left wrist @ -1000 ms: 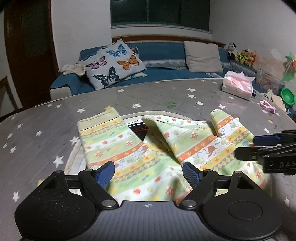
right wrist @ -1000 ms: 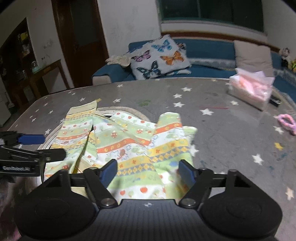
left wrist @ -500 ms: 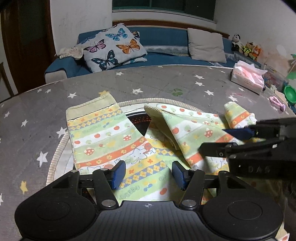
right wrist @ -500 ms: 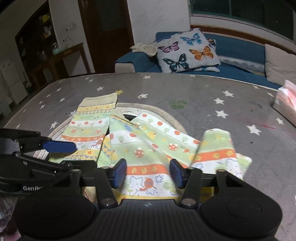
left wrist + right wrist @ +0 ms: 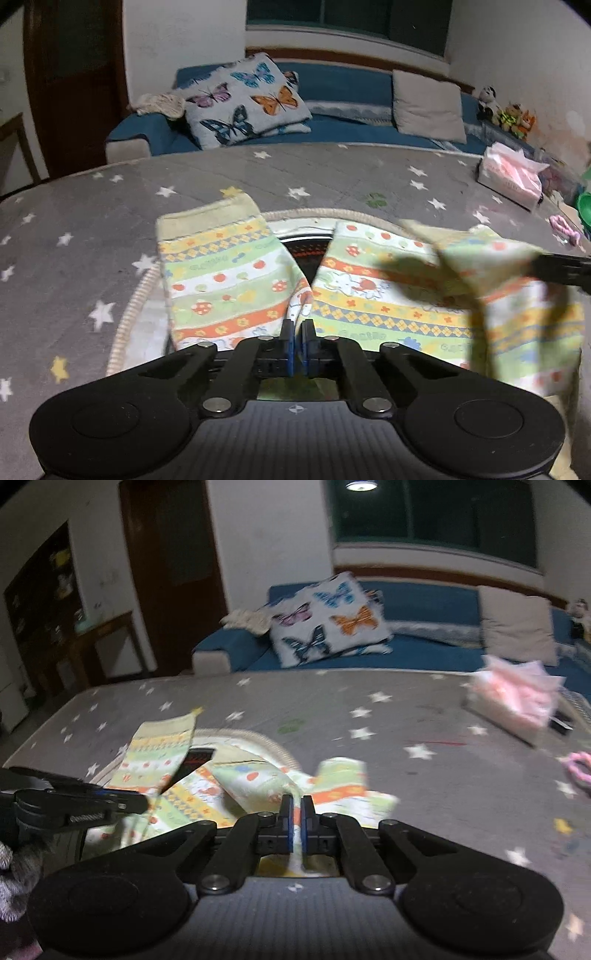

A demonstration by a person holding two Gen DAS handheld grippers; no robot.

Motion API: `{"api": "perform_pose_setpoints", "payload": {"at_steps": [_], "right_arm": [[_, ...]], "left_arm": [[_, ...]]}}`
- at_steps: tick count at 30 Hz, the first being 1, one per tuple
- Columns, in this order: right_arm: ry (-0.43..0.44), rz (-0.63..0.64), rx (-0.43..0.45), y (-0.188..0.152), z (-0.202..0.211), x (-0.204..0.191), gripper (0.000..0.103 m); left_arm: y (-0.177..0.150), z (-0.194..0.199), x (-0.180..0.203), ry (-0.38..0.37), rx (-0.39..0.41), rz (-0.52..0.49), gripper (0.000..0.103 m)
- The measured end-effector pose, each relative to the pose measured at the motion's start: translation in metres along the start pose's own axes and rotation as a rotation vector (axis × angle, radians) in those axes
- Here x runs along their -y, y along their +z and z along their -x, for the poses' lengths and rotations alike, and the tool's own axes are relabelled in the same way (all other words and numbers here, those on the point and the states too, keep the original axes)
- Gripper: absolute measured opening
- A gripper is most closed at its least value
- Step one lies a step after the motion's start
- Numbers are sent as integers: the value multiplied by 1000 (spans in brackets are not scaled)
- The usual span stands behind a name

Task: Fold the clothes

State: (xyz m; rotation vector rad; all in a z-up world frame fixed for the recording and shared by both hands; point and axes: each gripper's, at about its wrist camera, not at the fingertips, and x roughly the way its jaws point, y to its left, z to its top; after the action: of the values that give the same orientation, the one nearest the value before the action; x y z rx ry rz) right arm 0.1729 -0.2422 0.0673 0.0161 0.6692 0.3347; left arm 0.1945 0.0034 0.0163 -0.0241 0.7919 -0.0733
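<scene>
The garment (image 5: 229,280) is a pair of small striped trousers in green, yellow, orange and white, printed with small fruit and animal motifs. It lies on the worktop (image 5: 74,229), which is covered by a grey cloth with white and yellow stars. Part of the garment overlies a round insert with a pale ribbed rim (image 5: 133,306) set in the worktop.

Left claw (image 5: 298,343): the jaws are drawn together, with the blue pads pinching the near edge of the garment at the point where the two legs meet. The left leg lies flat and extends away from the claw, ending in a plain pale cuff.

Right claw (image 5: 296,823): the jaws are likewise drawn together on a fold of the same garment. In the left wrist view this claw (image 5: 535,264) enters from the right edge, and the fabric it holds is raised off the worktop and appears blurred. In the right wrist view the left claw (image 5: 146,803) appears at the left edge, with cloth at its tip.

A pink tissue pack (image 5: 511,177) rests on the far right of the worktop, well apart from the garment. Beyond the worktop stands a blue sofa (image 5: 332,129) carrying a butterfly cushion (image 5: 247,99) and a plain beige cushion (image 5: 428,107).
</scene>
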Motion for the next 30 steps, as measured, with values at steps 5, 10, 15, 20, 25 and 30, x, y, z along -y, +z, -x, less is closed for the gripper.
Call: {"api": "perform_pose_setpoints", "payload": {"at_steps": [5, 10, 15, 20, 25, 30], "right_arm": [[-78, -58, 52, -13, 47, 26, 3], [-146, -132, 84, -39, 90, 49, 3], [-197, -220, 101, -72, 127, 66, 3], [-252, -332, 81, -114, 156, 80, 3], [-309, -401, 35, -150, 173, 91, 3], [-361, -403, 25, -156, 179, 97, 5]], "left_arm": [[-5, 24, -12, 36, 52, 23, 1], [-17, 60, -34, 74, 105, 60, 1], [-44, 96, -53, 124, 133, 89, 1], [-78, 121, -67, 160, 123, 126, 1], [-111, 135, -69, 164, 83, 138, 1], [-134, 148, -70, 160, 43, 146, 1]]}}
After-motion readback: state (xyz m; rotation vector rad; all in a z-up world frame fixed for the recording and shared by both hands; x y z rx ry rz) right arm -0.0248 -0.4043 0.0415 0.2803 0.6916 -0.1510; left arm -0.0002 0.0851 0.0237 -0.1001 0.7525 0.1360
